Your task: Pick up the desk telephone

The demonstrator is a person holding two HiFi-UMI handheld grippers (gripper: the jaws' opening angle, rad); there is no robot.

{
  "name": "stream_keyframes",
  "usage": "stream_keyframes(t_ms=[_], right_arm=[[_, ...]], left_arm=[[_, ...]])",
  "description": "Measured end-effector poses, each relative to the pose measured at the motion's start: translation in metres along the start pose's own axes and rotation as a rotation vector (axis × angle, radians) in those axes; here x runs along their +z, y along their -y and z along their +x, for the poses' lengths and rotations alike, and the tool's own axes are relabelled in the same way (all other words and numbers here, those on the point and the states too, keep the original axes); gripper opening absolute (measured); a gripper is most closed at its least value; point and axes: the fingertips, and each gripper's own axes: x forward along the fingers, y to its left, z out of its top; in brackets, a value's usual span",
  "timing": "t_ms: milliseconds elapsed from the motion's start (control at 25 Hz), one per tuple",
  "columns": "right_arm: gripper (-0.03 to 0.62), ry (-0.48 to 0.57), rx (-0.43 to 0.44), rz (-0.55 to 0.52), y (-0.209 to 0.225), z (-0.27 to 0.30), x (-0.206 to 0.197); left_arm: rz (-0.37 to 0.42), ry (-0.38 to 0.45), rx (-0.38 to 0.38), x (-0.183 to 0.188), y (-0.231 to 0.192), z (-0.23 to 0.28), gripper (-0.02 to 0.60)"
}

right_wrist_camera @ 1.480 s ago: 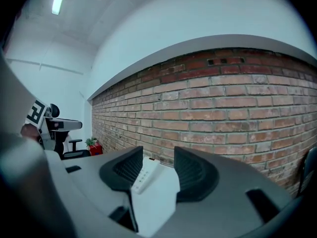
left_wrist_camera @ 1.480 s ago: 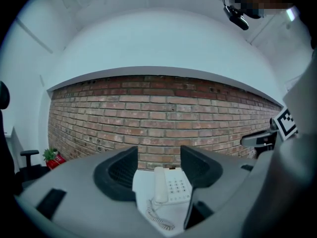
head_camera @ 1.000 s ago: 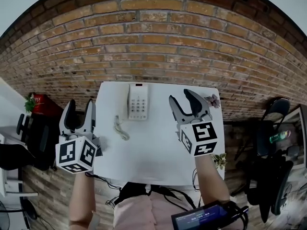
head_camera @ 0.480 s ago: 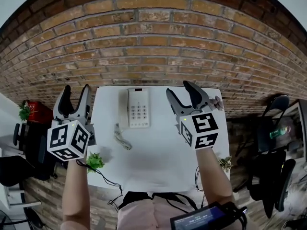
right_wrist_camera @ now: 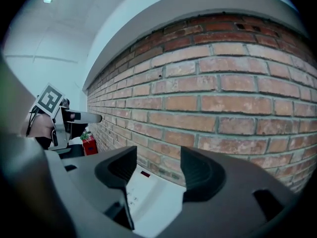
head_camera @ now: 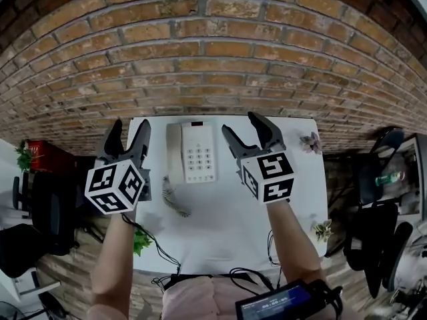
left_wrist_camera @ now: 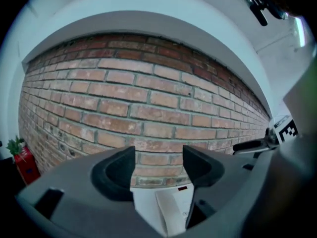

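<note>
A white desk telephone (head_camera: 193, 152) with a keypad lies on the white table (head_camera: 220, 235) close to the brick wall, its handset along its left side. Its coiled cord (head_camera: 172, 202) trails toward me. My left gripper (head_camera: 130, 131) hangs at the table's left edge, just left of the phone. The right gripper (head_camera: 241, 127) hovers just right of it. Both stand open with nothing between their fingers, and their jaws have just been opening. In the left gripper view the phone (left_wrist_camera: 171, 209) shows low between the left gripper's (left_wrist_camera: 158, 162) jaws. The right gripper view also has the phone (right_wrist_camera: 153, 197) below the right gripper (right_wrist_camera: 157, 165).
The brick wall (head_camera: 213, 59) rises right behind the table. A small plant (head_camera: 311, 142) sits at the table's far right corner, another (head_camera: 324, 231) at its right edge. Cables (head_camera: 200, 275) hang off the near edge. Dark chairs (head_camera: 373, 219) stand to the right, a red object (head_camera: 40, 155) to the left.
Both grippers have moved forward toward the wall. The left one has come in from beyond the table's left side to beside the phone. Both jaws stand wider.
</note>
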Motion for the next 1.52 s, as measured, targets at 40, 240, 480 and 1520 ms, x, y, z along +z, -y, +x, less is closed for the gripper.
stream_keyframes(t_ms=[40, 240, 480, 1520], right_arm=[[0.285, -0.014, 0.001, 0.006, -0.001, 0.007, -0.006], [0.296, -0.086, 0.007, 0.049, -0.007, 0.040, -0.036], [0.302, -0.174, 0.018, 0.104, -0.013, 0.071, -0.075], [0.357, -0.381, 0.207, 0.257, -0.050, 0.140, -0.164]], left_arm=[[-0.003, -0.020, -0.007, -0.010, -0.001, 0.007, 0.307], [-0.014, -0.105, -0.042, -0.052, -0.006, 0.040, 0.311], [-0.053, -0.200, -0.072, -0.100, -0.007, 0.065, 0.321], [-0.396, -0.439, -0.331, -0.201, 0.021, 0.109, 0.388]])
